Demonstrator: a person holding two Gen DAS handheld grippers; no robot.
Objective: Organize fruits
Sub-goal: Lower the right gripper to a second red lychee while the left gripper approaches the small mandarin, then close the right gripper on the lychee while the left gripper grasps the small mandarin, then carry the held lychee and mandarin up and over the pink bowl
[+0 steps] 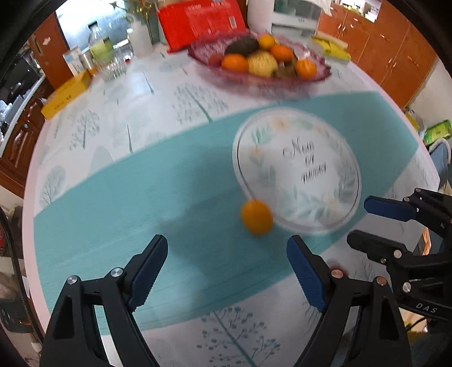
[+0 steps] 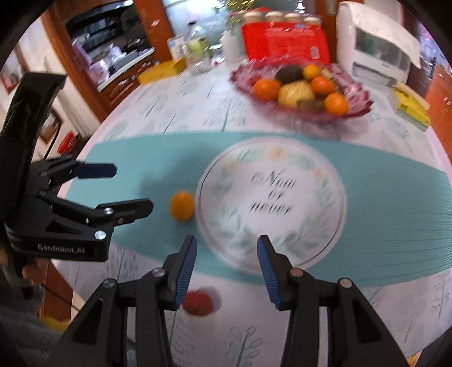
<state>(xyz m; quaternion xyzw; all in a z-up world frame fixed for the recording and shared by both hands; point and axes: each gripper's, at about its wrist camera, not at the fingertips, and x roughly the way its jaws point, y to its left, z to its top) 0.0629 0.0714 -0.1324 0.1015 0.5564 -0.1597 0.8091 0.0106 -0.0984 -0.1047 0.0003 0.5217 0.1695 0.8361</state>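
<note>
A small orange fruit [image 1: 256, 216] lies on the teal cloth, touching the left rim of a round white plate [image 1: 299, 169] with leaf print and writing. My left gripper [image 1: 227, 251] is open and empty, just short of the fruit. My right gripper [image 2: 226, 251] is open and empty over the plate's near rim [image 2: 271, 262]; the orange fruit [image 2: 182, 205] lies to its upper left. A small red fruit [image 2: 197, 302] lies on the table beside its left finger. The left gripper [image 2: 124, 189] shows at the left, the right gripper [image 1: 364, 218] at the right.
A pink glass bowl [image 1: 319, 74] at the back holds several oranges, a yellow fruit and a dark avocado; it also shows in the right wrist view [image 2: 364, 98]. Behind stand a red box [image 1: 197, 22], yellow boxes [image 1: 67, 96], glasses and bottles. The round table's edge curves at left.
</note>
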